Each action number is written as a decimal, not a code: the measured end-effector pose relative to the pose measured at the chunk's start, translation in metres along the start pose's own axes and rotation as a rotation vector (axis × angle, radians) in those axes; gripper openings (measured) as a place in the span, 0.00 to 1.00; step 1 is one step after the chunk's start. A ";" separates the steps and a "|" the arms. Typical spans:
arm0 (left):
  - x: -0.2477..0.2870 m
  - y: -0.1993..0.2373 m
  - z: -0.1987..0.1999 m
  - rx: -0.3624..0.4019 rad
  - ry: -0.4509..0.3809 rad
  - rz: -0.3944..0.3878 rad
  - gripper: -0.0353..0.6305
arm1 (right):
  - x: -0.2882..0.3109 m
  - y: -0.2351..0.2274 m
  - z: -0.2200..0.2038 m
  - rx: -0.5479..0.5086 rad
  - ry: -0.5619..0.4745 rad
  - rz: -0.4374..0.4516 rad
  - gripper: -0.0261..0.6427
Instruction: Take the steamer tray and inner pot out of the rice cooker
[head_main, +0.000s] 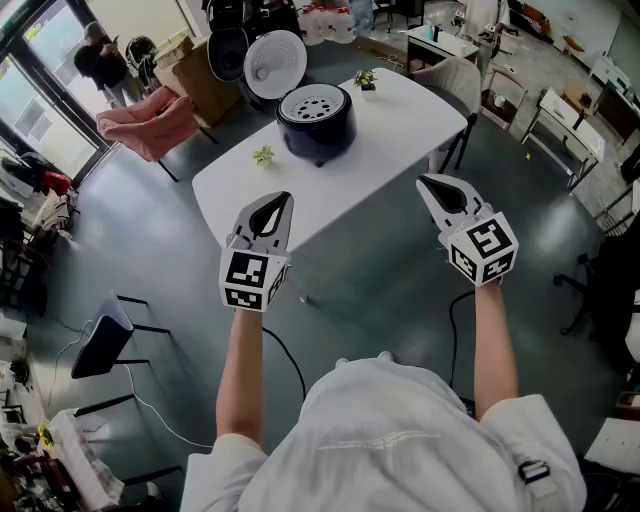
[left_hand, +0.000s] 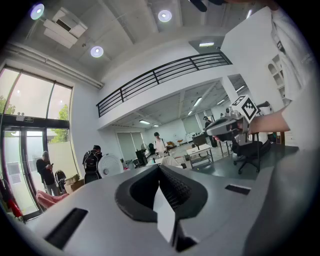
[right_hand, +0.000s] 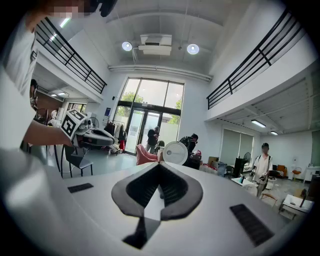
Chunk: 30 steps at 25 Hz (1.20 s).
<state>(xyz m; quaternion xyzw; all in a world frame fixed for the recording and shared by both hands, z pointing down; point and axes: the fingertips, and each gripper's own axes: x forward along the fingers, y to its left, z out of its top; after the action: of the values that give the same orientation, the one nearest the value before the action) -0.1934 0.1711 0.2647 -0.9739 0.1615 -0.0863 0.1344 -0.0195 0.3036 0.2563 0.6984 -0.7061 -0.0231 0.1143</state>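
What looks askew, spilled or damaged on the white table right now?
Nothing stands out. The dark round rice cooker stands upright on the white table, its round lid open, and the white perforated steamer tray sits level in its mouth.

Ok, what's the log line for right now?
left tongs: shut, empty | right tongs: shut, empty | rice cooker: untouched, lid open, steamer tray inside

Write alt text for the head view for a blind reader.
Seen from above, a person holds the left gripper and right gripper, both shut and empty, short of a white table. On it stands a dark rice cooker, lid open, with the perforated steamer tray inside.
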 end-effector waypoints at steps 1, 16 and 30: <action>0.001 0.000 0.000 -0.003 0.000 0.000 0.08 | 0.000 0.000 0.000 -0.001 -0.003 -0.001 0.07; 0.004 -0.010 -0.015 -0.040 0.053 -0.028 0.08 | 0.004 0.004 -0.011 0.046 0.006 0.052 0.07; 0.011 -0.018 -0.009 -0.099 0.022 0.000 0.32 | 0.006 -0.007 -0.020 0.057 0.022 0.105 0.36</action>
<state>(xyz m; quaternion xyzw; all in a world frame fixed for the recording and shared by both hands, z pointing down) -0.1802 0.1814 0.2796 -0.9783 0.1670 -0.0888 0.0842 -0.0090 0.2998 0.2748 0.6636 -0.7408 0.0107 0.1032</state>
